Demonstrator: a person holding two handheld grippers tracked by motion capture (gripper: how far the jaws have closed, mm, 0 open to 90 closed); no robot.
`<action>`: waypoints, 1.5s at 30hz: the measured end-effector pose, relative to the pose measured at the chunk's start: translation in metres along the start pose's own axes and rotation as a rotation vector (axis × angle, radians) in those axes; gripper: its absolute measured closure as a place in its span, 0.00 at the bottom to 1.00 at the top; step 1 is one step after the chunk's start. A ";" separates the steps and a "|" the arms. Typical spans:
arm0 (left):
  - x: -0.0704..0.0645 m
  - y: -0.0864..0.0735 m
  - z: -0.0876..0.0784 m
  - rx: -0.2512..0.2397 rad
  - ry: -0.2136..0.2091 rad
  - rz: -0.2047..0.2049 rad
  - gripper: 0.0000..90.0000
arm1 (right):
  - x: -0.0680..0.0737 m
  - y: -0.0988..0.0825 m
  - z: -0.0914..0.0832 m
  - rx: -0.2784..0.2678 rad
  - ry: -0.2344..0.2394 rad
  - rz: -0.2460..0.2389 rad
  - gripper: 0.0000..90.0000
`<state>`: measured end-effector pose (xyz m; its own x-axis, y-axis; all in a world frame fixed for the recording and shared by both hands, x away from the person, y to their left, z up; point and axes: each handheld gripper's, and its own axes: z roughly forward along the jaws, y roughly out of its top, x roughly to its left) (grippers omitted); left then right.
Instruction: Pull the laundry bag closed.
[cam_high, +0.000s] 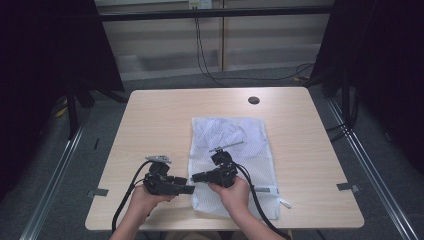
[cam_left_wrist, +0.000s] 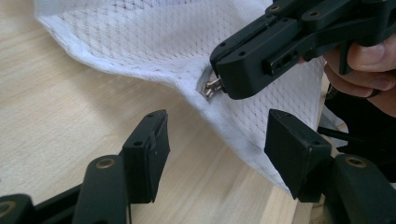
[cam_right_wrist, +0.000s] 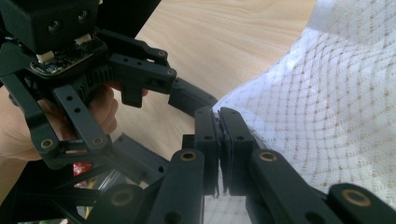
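My two forearms come in from the near edge of the pale wooden table (cam_high: 160, 115), hands low and close together, each wrapped around a black gripper whose jaws point toward the other. My left gripper (cam_left_wrist: 217, 149) hovers just above the wood at the near left edge of the white mesh bag (cam_high: 235, 150), its two flat black jaws spread wide apart with nothing between them. My right gripper (cam_left_wrist: 219, 79) reaches across the bag's near left corner, its jaws pressed together on the small silver zipper pull (cam_left_wrist: 211, 87) at the bag's hem. The bag is soft, fine netting with a diamond weave, lying flat and rectangular on the table's right half, crumpled paler cloth showing through its far part.
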<state>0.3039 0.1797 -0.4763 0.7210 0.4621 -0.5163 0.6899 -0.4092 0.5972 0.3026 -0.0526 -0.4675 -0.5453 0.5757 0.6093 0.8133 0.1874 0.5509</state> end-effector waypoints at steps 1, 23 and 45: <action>0.000 0.000 0.001 0.001 -0.016 -0.002 0.44 | 0.000 0.000 0.000 0.000 0.003 0.001 0.96; -0.001 -0.001 0.014 0.012 -0.039 -0.019 0.53 | 0.003 0.002 -0.001 -0.008 0.018 -0.002 0.96; -0.002 -0.001 0.015 -0.021 -0.033 -0.066 0.93 | 0.004 0.002 -0.003 -0.012 0.027 0.000 0.96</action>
<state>0.3032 0.1670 -0.4851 0.6763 0.4609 -0.5747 0.7345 -0.3620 0.5740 0.3017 -0.0520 -0.4622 -0.5506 0.5539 0.6245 0.8109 0.1777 0.5575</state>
